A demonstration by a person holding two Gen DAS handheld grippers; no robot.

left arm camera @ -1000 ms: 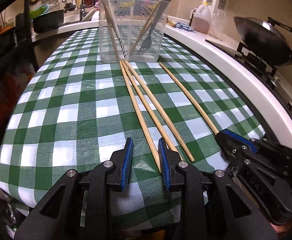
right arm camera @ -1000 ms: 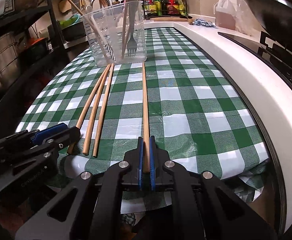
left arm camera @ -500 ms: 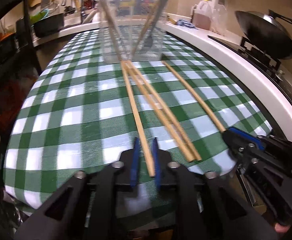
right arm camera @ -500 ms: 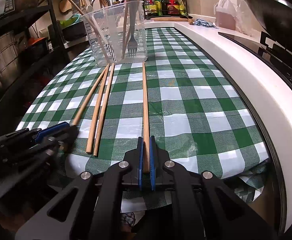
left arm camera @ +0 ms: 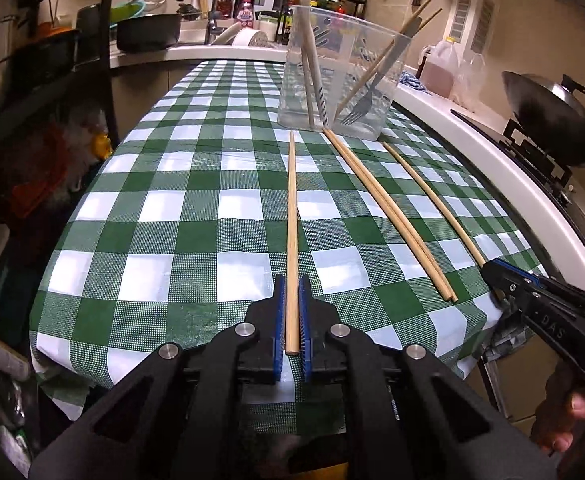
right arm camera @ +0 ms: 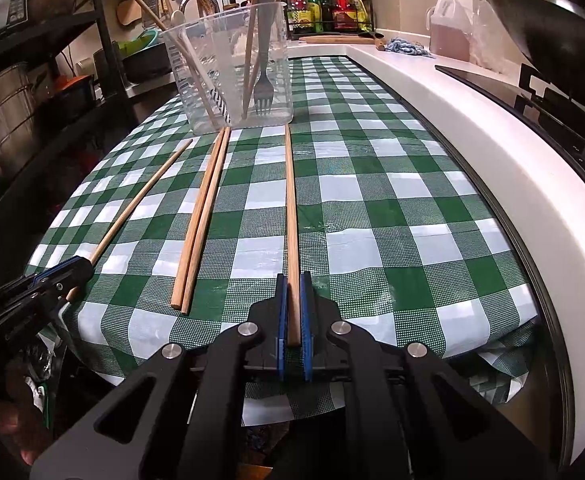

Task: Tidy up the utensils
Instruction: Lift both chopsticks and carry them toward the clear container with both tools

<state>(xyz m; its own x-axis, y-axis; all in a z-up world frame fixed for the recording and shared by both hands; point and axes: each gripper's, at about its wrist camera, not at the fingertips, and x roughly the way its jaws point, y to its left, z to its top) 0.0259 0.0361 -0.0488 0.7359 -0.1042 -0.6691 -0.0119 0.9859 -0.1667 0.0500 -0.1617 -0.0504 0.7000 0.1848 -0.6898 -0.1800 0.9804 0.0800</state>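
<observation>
Two hand-held claws rest at the near edge of a tabletop [left arm camera: 164, 216] covered in green-and-white checked cloth. The left claw [left arm camera: 292, 312] is clamped on the near end of one long wooden chopstick [left arm camera: 292, 216], which lies straight ahead toward a clear plastic container [left arm camera: 344, 76]. The right claw [right arm camera: 292, 312] is likewise clamped on the near end of another chopstick [right arm camera: 290, 208]. Between the two held sticks, a loose pair of chopsticks [right arm camera: 200, 216] lies side by side on the cloth, tips near the container's base. The container already holds a fork [right arm camera: 263, 92], a spoon and several chopsticks, leaning at angles.

The risks, as a judgement: each stick is gripped only at its very end, so when lifted it may droop, pivot between the pads or slip out. Its long far end could knock the light container over or catch on the utensils inside it. Moving both sticks together, they may cross or sweep the loose pair off the edge.
</observation>
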